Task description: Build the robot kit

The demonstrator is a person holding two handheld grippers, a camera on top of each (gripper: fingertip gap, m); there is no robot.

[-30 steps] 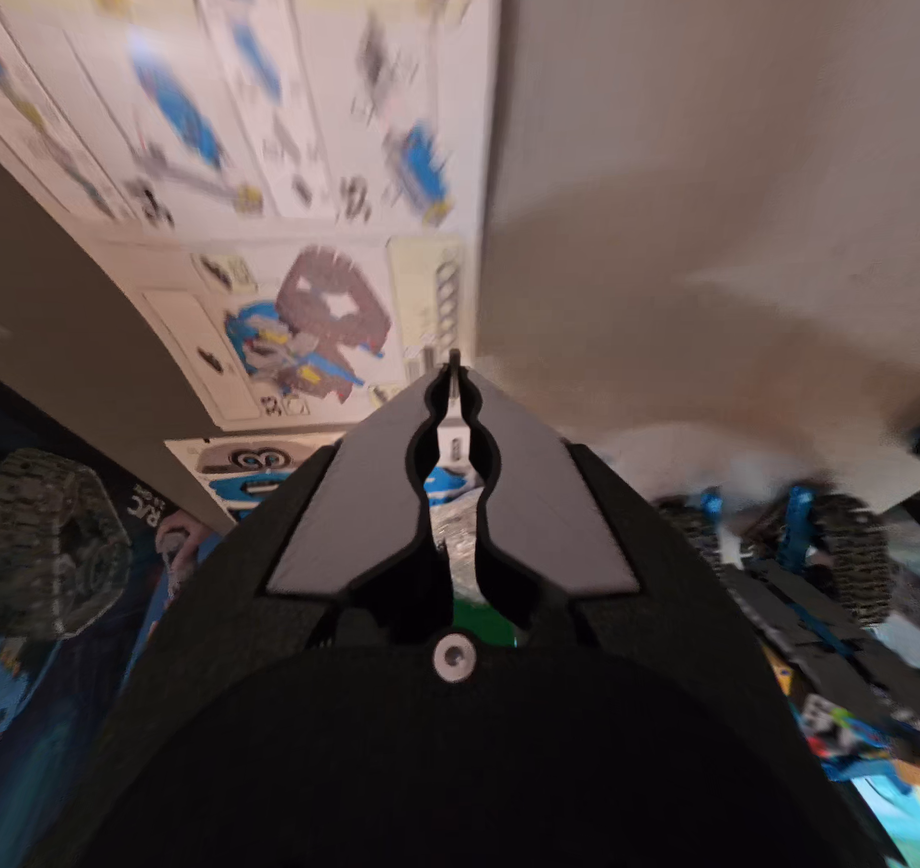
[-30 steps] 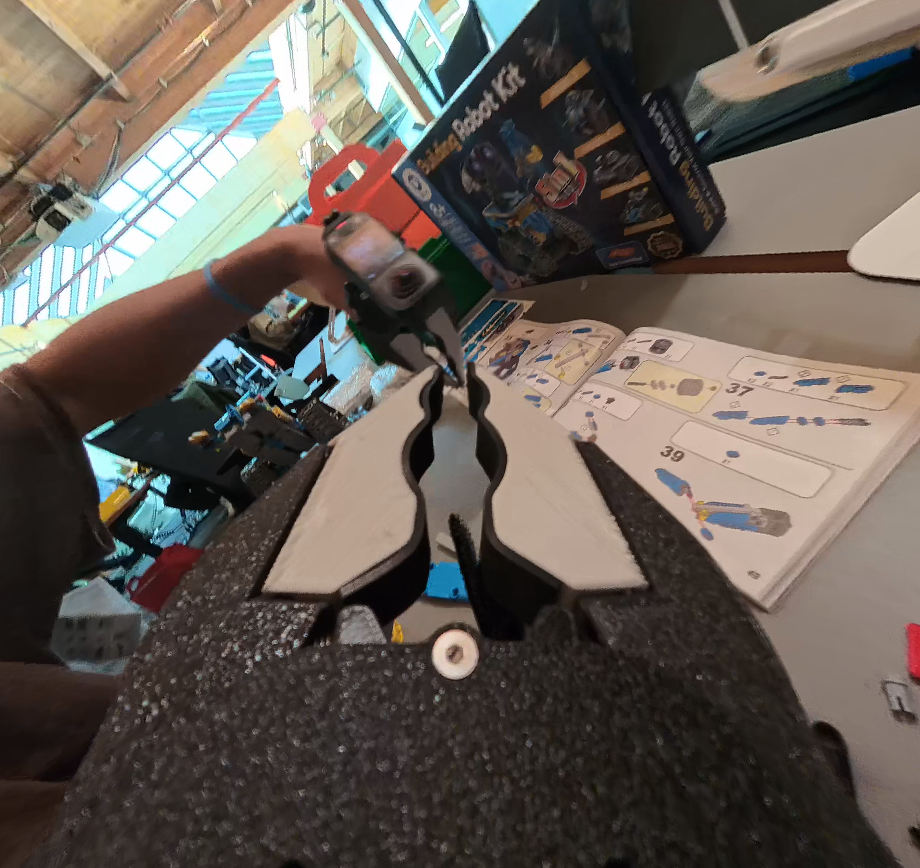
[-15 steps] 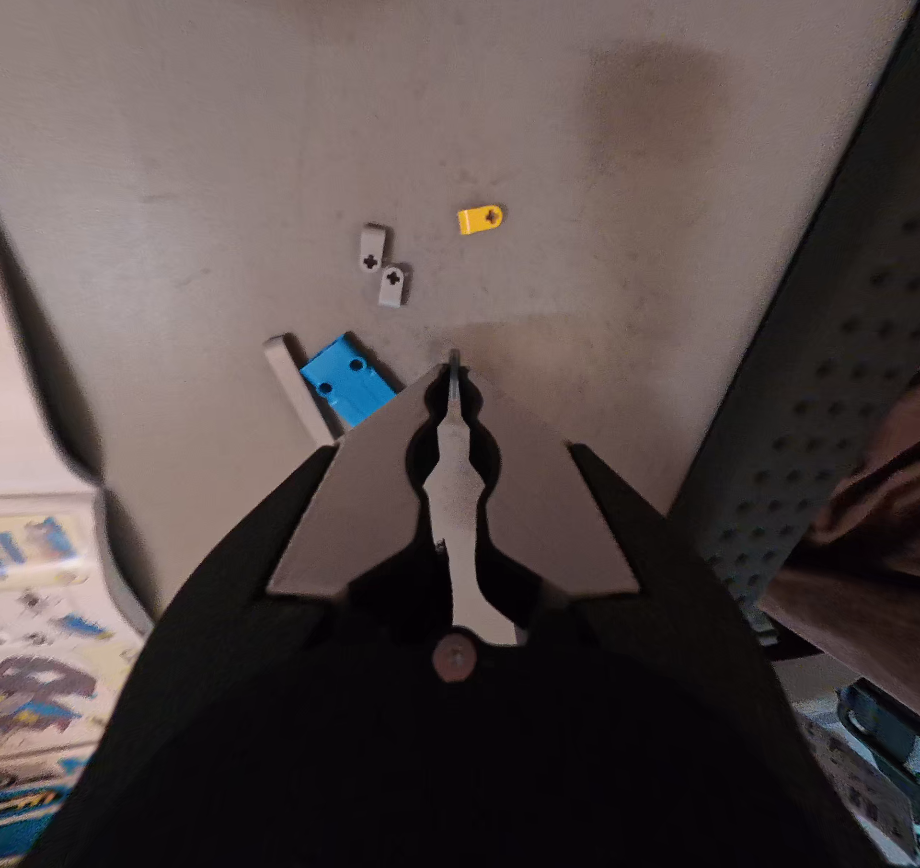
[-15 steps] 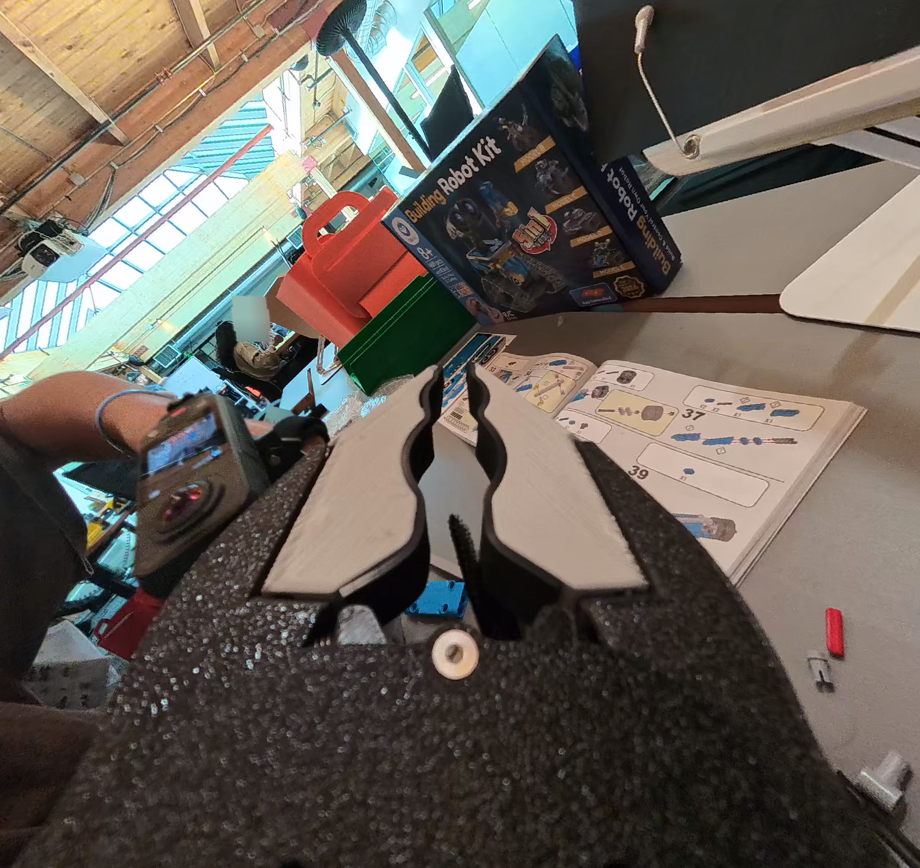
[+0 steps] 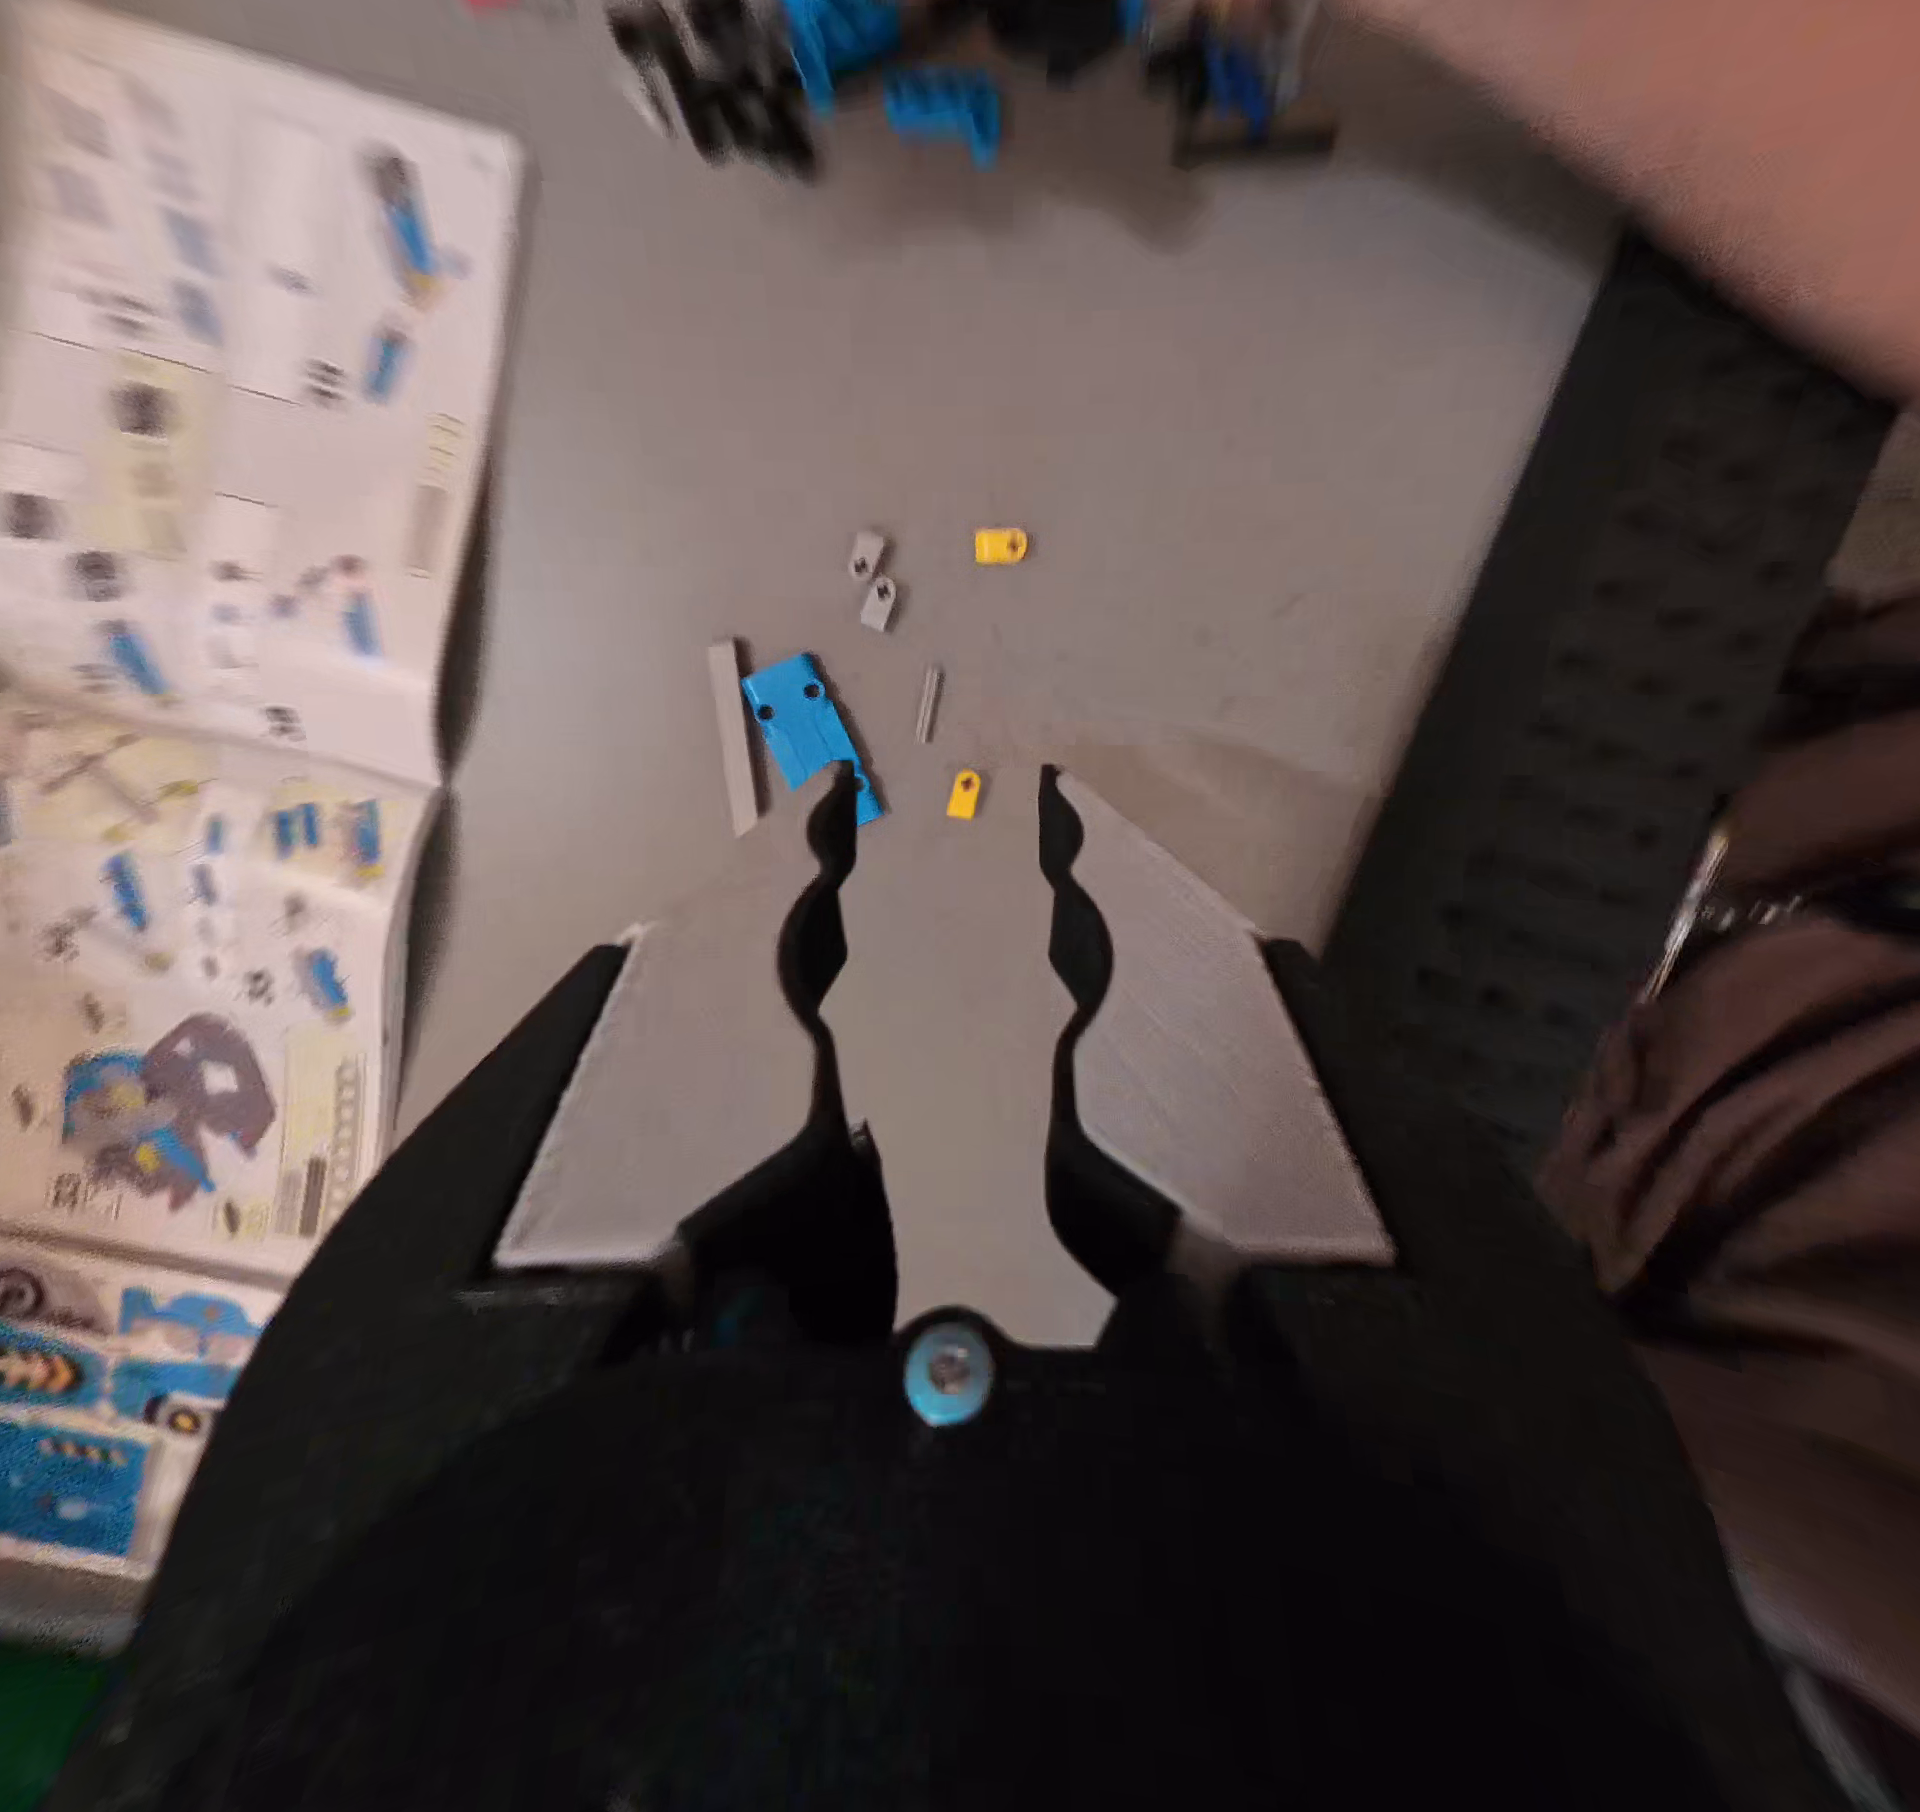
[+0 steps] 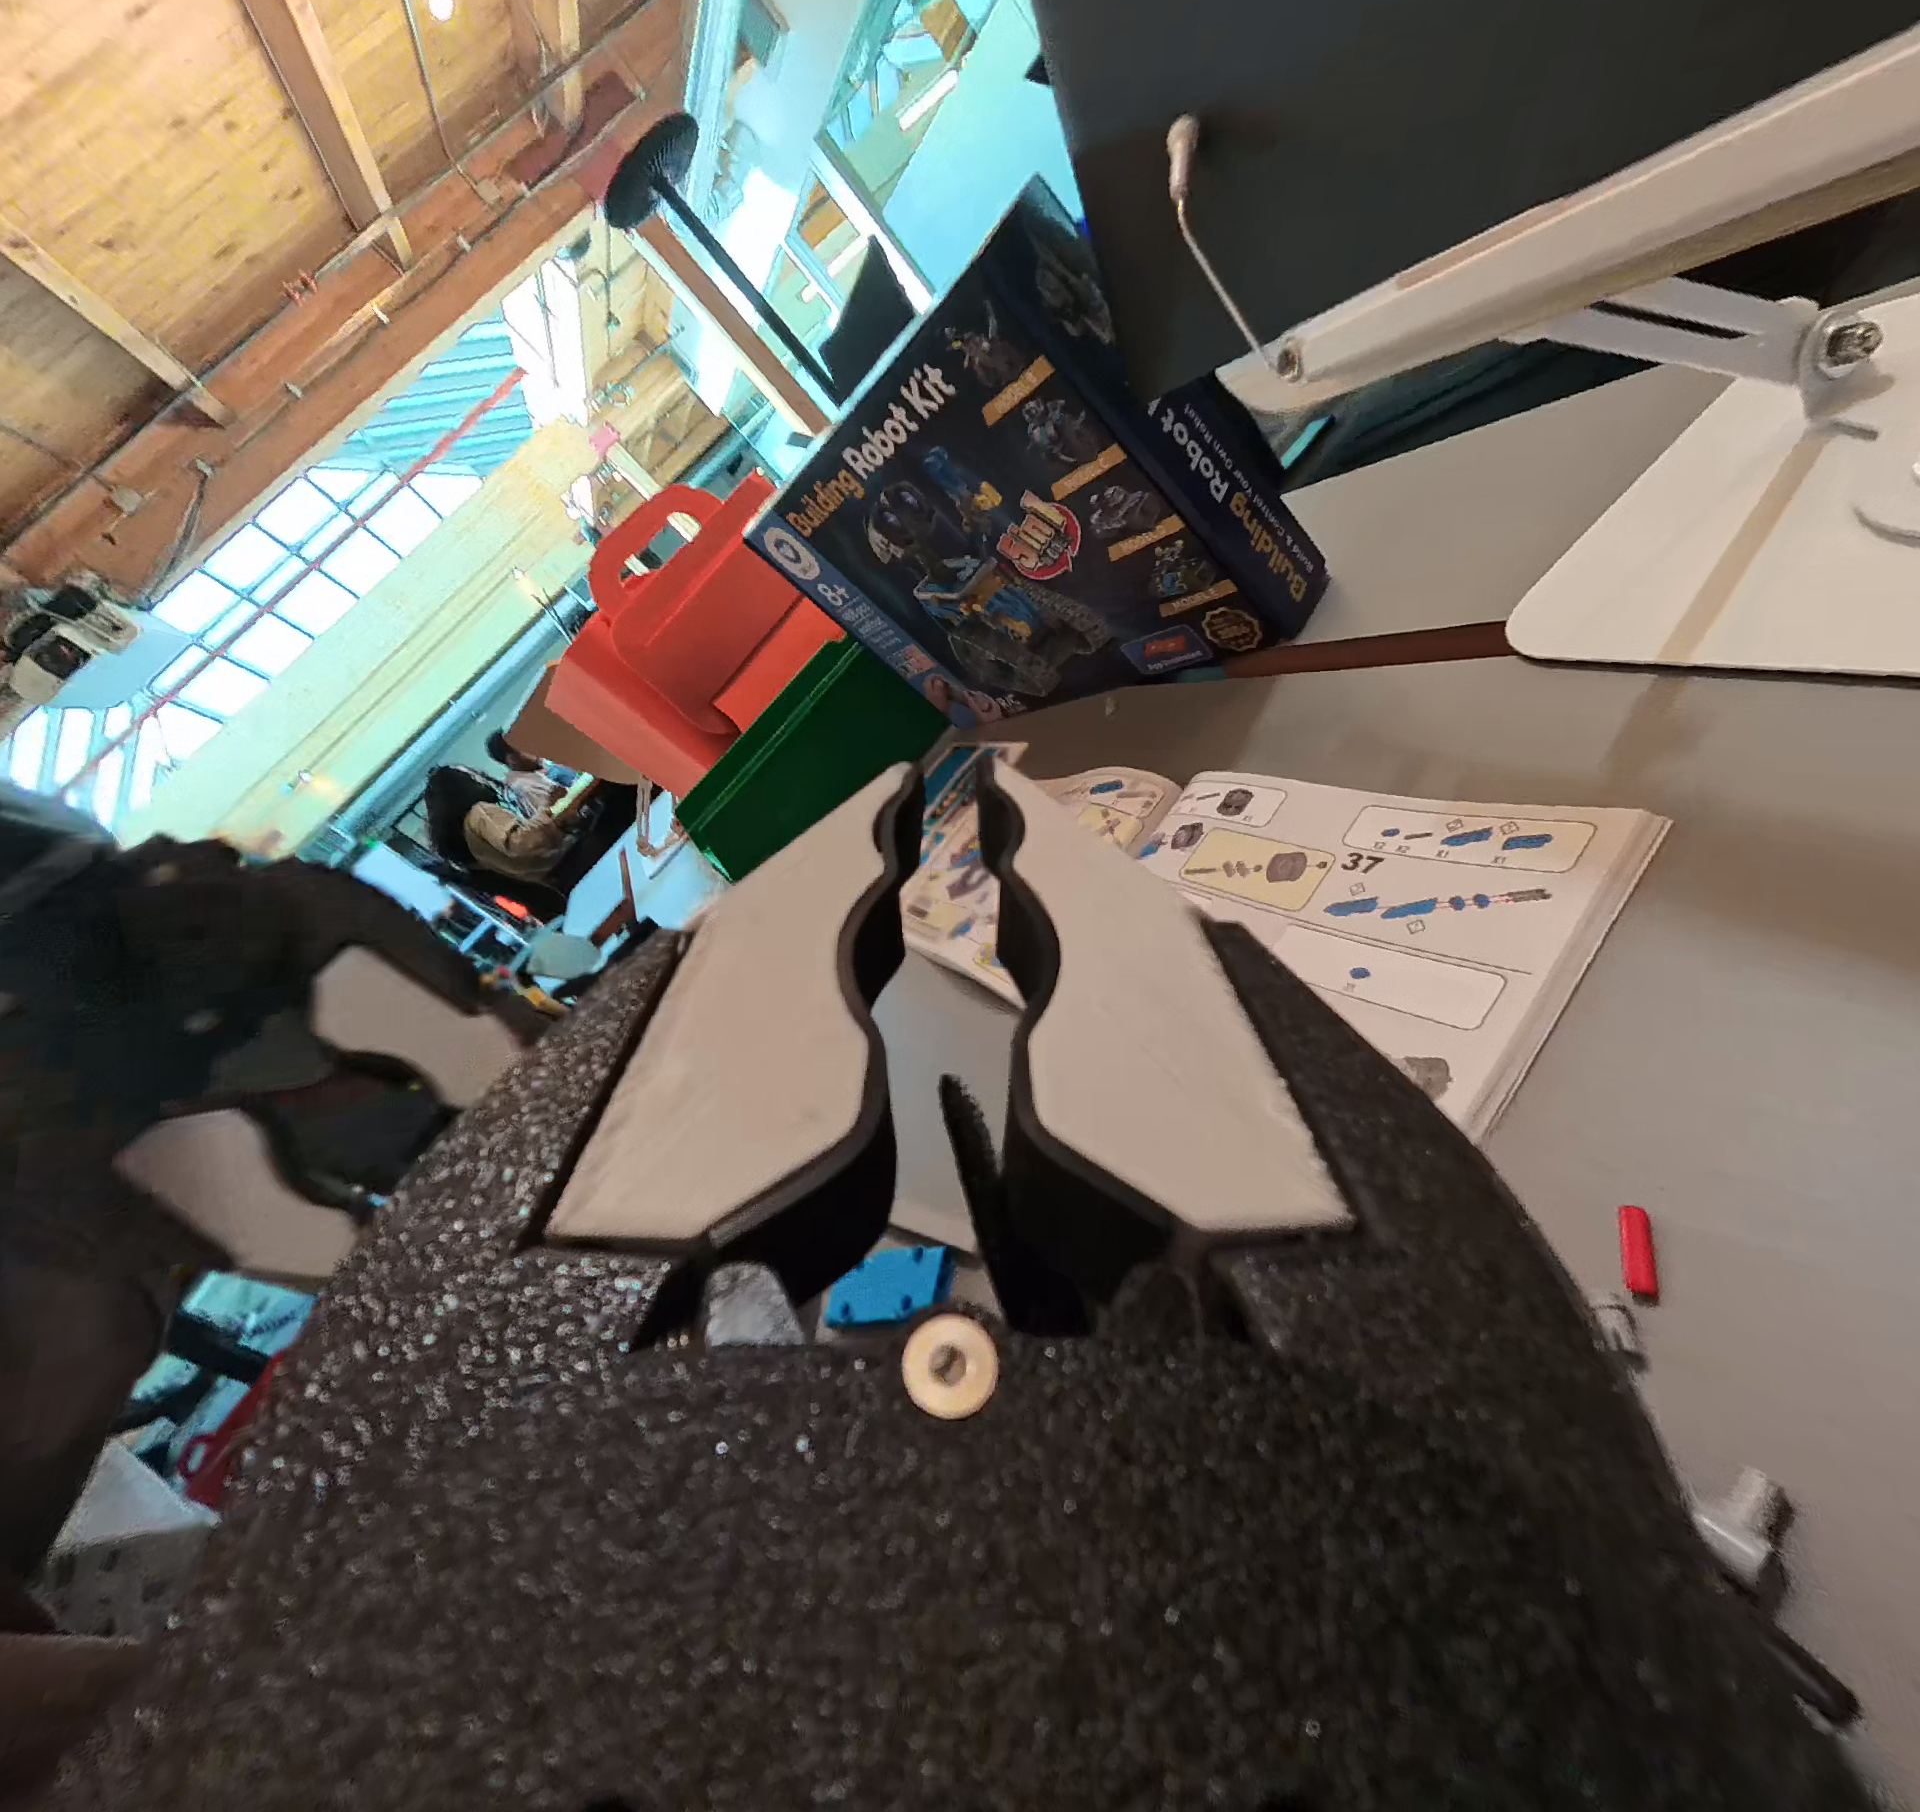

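A: Where are the tongs?

B: The left gripper (image 5: pixel 940 775) hangs over a grey table (image 5: pixel 1195 432), its two fingers spread wide and holding nothing. The right gripper (image 6: pixel 951 786) has its fingers close together with a narrow gap at the tips, nothing visibly pinched; it points at an open instruction booklet (image 6: pixel 1382 910).

A: What lies nearest the left one?

B: A small yellow piece (image 5: pixel 964 794), just ahead between the fingertips, long axis running away from the gripper. A blue plate (image 5: pixel 795 718) sits beside the left fingertip.

A: Counts?

B: Two yellow pieces, the second (image 5: pixel 1001 546) farther off; two small grey connectors (image 5: pixel 873 578); one grey bar (image 5: pixel 734 739); one thin grey pin (image 5: pixel 928 702).
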